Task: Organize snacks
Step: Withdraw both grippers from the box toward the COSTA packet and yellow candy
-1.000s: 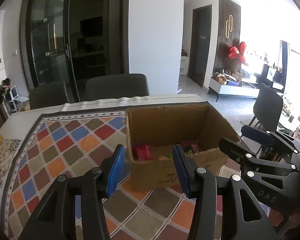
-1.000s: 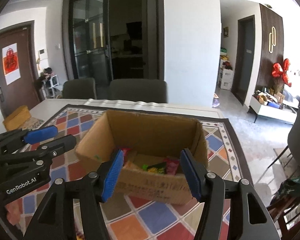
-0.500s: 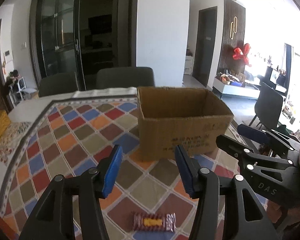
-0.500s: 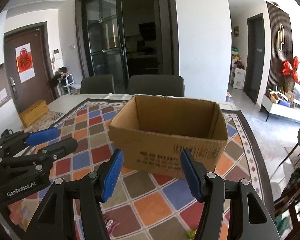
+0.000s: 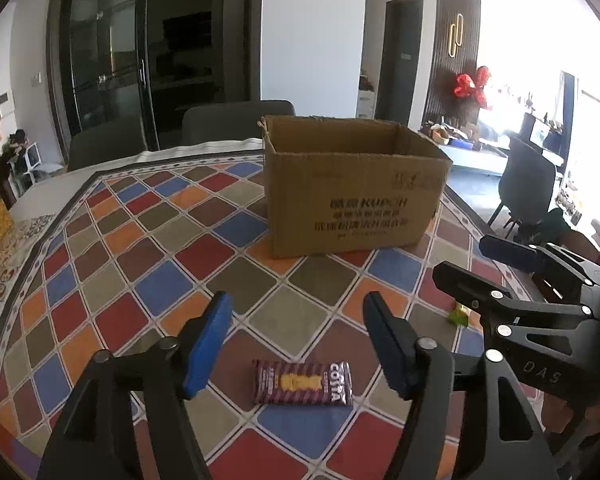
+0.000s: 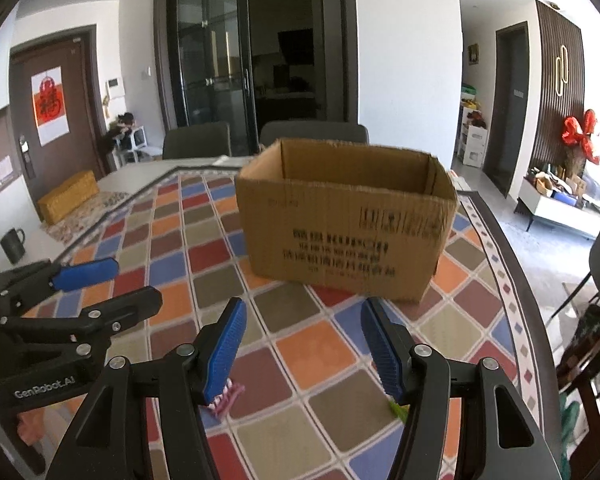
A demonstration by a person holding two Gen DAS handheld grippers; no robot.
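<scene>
Cardboard box [image 5: 352,196] waits ahead; I'm spreading the empty left gripper [image 5: 298,344] above the wafer packet [image 5: 303,383], right gripper [image 6: 302,350] also widening, empty.

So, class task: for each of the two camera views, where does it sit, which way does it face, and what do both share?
Left wrist view: on the left gripper, looking forward and down at a brown snack bar on the checkered tablecloth; right gripper at its right edge.
Right wrist view: on the right gripper, facing the cardboard box; left gripper at left.
Shared: box, tablecloth, both grippers empty, jaws opening.
</scene>
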